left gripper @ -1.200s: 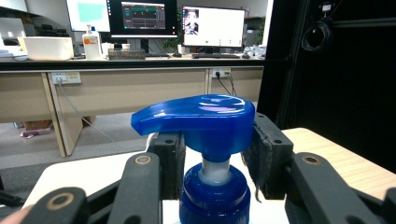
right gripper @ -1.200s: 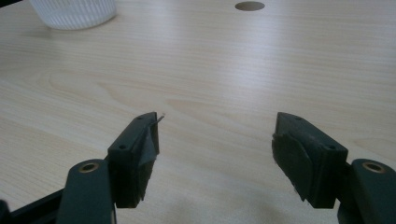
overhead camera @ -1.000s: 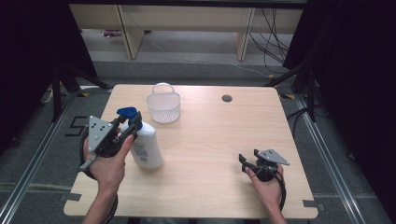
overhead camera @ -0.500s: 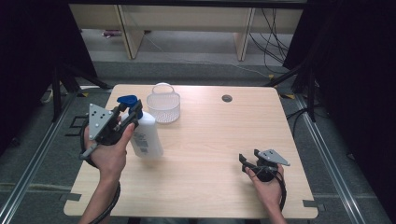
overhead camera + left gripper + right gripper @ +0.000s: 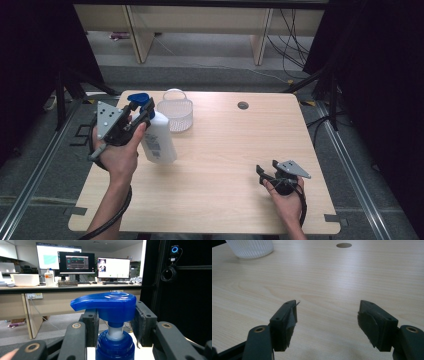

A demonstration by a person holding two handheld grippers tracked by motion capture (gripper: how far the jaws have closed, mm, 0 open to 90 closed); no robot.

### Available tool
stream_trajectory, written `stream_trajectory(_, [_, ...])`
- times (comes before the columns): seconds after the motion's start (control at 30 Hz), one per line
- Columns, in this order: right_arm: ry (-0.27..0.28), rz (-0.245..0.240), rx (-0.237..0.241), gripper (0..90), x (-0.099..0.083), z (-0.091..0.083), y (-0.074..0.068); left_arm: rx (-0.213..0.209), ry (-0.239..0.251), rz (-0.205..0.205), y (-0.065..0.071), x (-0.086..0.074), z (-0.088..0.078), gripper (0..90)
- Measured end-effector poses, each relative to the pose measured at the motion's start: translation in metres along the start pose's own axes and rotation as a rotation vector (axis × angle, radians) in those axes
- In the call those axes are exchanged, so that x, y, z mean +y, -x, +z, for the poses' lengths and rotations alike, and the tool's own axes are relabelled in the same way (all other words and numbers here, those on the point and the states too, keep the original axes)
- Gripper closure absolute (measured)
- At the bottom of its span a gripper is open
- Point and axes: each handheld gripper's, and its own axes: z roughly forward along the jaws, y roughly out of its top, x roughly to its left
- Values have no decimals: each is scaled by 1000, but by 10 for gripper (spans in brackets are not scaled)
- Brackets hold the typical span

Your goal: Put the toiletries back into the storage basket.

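A white pump bottle (image 5: 157, 137) with a blue pump head (image 5: 105, 303) hangs tilted above the left part of the table. My left gripper (image 5: 141, 111) is shut on its blue neck just under the pump head, with a pad (image 5: 139, 323) pressed to each side. In the left gripper view the blue collar (image 5: 115, 346) sits between the jaws. My right gripper (image 5: 261, 172) rests low on the table near the front right, open, with nothing between its pads (image 5: 292, 318).
A clear ribbed plastic cup (image 5: 176, 111) stands on the wooden table (image 5: 225, 145) just right of the bottle's top. A round cable hole (image 5: 243, 105) lies at the back. Table edges drop to a dark floor with metal rails.
My left gripper has lifted the pump bottle off the table and carried it up and toward the cup. The right gripper has stayed still.
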Motion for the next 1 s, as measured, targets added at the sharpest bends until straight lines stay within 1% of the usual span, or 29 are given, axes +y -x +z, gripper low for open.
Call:
stream_trajectory(0.03, [-5,-8,-4,324,0,-1,0,-1,1,-1,0,1,1,600])
stream_trajectory(0.07, [4,2,14,324,0,0,0,-2,2,-1,0,1,3,600])
stream_trajectory(0.1, [5,2,10,324,0,0,0,-1,2,-2,0,2,4,600])
stream_trajectory(0.13, [0,22,7,324,0,-1,-2,-1,1,1,0,2,6,600])
stream_trajectory(0.17, [3,-13,-6,324,0,-1,1,1,2,-5,0,2,8,599])
stream_trajectory(0.23, [3,-11,-6,324,0,-1,1,3,-3,-3,0,2,10,600])
stream_trajectory(0.4, [3,-14,-4,324,0,-2,1,7,2,-9,0,3,16,600])
stream_trajectory(0.53, [8,-11,1,324,0,-1,0,7,5,-6,1,5,21,599])
stream_trajectory(0.57, [-1,-3,1,324,0,-2,-1,8,4,-6,1,6,24,600])
stream_trajectory(0.73, [-4,1,5,325,0,-2,-1,10,6,-10,0,7,29,599])
stream_trajectory(0.8, [-3,0,4,325,0,-2,-1,7,2,-9,1,8,31,600])
stream_trajectory(0.87, [-5,1,7,325,0,-2,-1,-1,0,1,0,11,34,600])
stream_trajectory(0.9, [-5,-2,8,325,0,-2,0,-2,1,-3,0,13,36,599])
stream_trajectory(0.93, [-21,27,10,325,0,-3,-2,-5,4,-2,0,14,38,600])
stream_trajectory(0.97, [-9,-9,4,324,0,-2,1,-5,8,1,0,17,41,599])
stream_trajectory(1.0, [-9,-9,4,324,0,-2,1,-5,8,1,0,17,41,599])
